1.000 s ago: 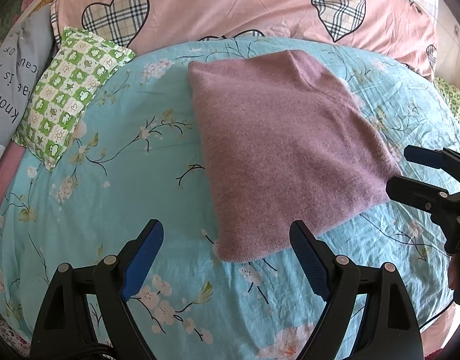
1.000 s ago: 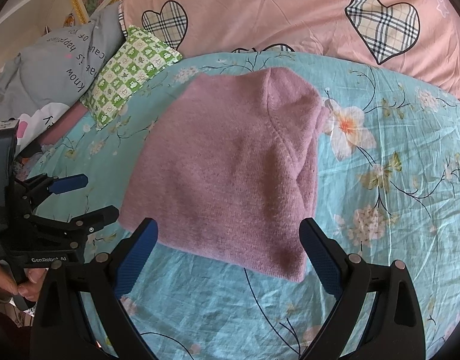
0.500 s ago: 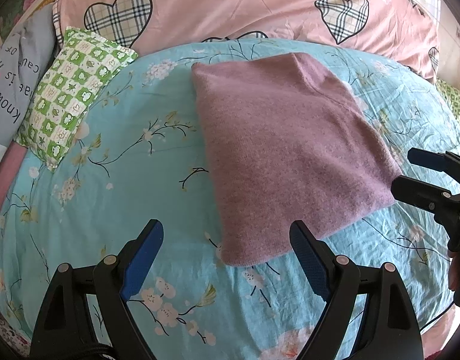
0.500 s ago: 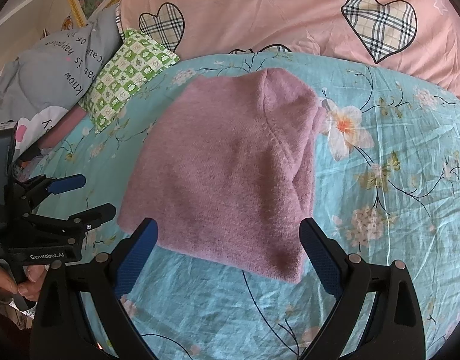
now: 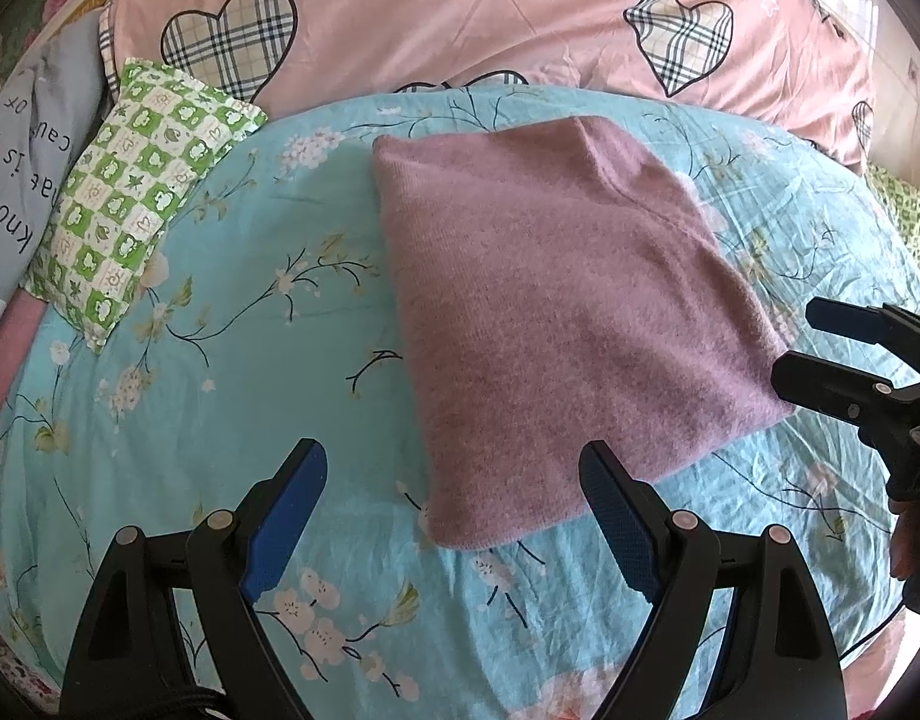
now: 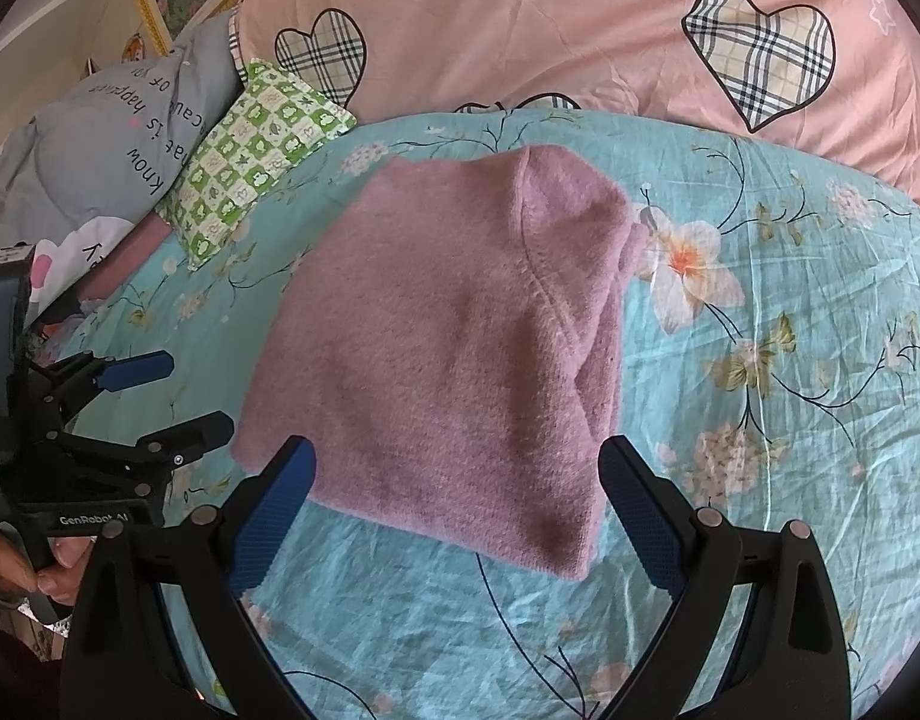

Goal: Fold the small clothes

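A mauve knitted garment [image 5: 556, 312] lies folded into a flat rectangle on the turquoise floral bedsheet [image 5: 219, 396]. The same garment [image 6: 453, 354] fills the middle of the right wrist view. My left gripper [image 5: 453, 498] hovers open at the garment's near left corner, nothing between its fingers. My right gripper [image 6: 456, 495] hangs open over the garment's near edge, also holding nothing. The right gripper [image 5: 820, 354] shows at the garment's right corner in the left wrist view. The left gripper [image 6: 171, 396] appears beside the garment's left corner in the right wrist view.
A green checked pillow [image 5: 135, 204] lies at the far left of the bed. Beside it sits a grey pillow with lettering [image 6: 99, 150]. A pink quilt with plaid hearts [image 5: 490, 18] covers the far end. A hand [image 6: 15, 570] holds the left gripper's handle.
Both grippers have drawn back slightly toward me, staying open. The garment lies in the same flat fold.
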Demonstrator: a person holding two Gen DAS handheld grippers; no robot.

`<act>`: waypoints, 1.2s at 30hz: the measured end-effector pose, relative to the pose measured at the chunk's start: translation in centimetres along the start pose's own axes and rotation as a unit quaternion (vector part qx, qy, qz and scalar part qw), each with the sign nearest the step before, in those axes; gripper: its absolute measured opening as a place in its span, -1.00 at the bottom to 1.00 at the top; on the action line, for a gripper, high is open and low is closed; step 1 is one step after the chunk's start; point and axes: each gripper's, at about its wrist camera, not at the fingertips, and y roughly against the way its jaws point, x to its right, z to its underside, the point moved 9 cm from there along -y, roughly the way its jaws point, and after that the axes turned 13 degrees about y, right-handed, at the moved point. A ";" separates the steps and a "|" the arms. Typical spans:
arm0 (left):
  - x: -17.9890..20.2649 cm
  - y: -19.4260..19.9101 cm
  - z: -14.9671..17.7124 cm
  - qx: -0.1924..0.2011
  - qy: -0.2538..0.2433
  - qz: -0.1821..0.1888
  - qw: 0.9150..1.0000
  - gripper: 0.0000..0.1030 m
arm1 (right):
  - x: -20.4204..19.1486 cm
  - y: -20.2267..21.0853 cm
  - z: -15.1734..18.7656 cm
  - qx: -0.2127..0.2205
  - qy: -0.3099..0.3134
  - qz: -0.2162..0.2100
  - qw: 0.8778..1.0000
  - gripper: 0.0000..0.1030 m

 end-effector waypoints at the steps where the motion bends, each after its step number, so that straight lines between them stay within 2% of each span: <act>1: 0.0 0.0 0.0 -0.001 0.000 0.002 1.000 0.68 | 0.1 0.0 0.0 0.000 -0.001 0.000 1.000 0.85; 36: -1.1 -0.6 -0.4 -0.004 0.015 -0.012 1.000 0.68 | 0.7 -0.6 -0.5 0.000 -0.004 -0.001 1.000 0.85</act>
